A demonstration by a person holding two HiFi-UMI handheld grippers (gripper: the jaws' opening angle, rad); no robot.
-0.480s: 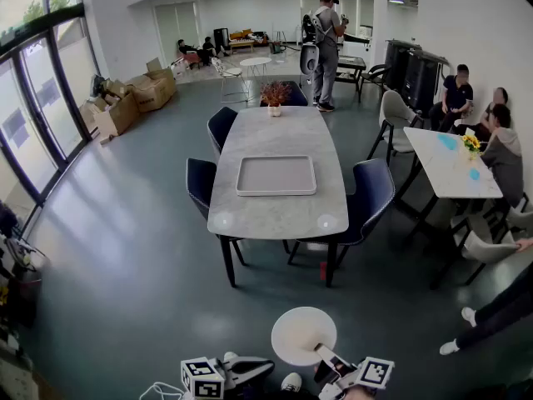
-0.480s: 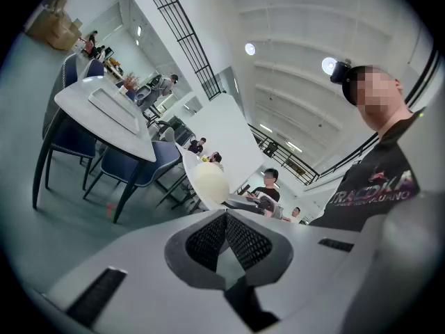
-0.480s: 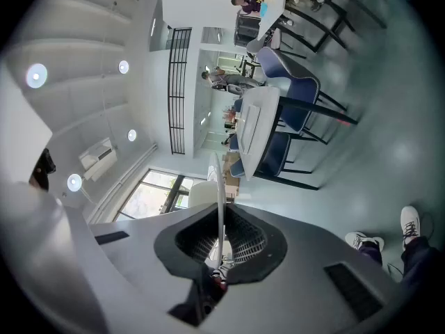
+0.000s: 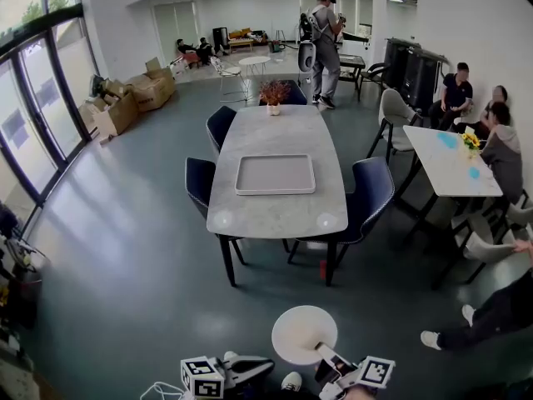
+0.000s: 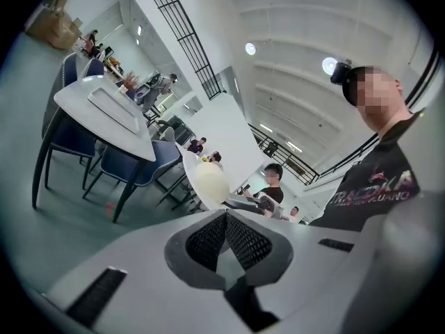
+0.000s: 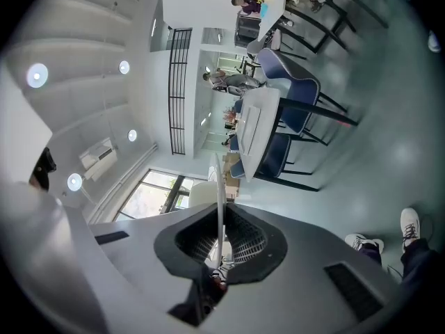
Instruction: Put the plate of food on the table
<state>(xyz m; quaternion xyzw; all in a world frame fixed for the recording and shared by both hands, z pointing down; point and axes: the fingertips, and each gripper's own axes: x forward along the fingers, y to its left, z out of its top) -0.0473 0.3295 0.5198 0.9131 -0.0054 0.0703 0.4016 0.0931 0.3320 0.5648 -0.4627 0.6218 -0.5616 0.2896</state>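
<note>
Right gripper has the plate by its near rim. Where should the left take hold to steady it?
Probably the left rim of the plate, coming in level from its left. It is a thin, flat disc held roughly level, so only the edge fits between fingers. The right gripper pinches the near rim; the left gripper, shut now, lies just to that side.

The plate, round and plain white, is hovering level above the grey floor at the bottom of the head view. Its near rim is sitting pinched between the jaws of the right gripper (edge-on there, just a thin white line). The table, pale and marble-like with rounded corners and dark legs, is standing well ahead of it.
</note>
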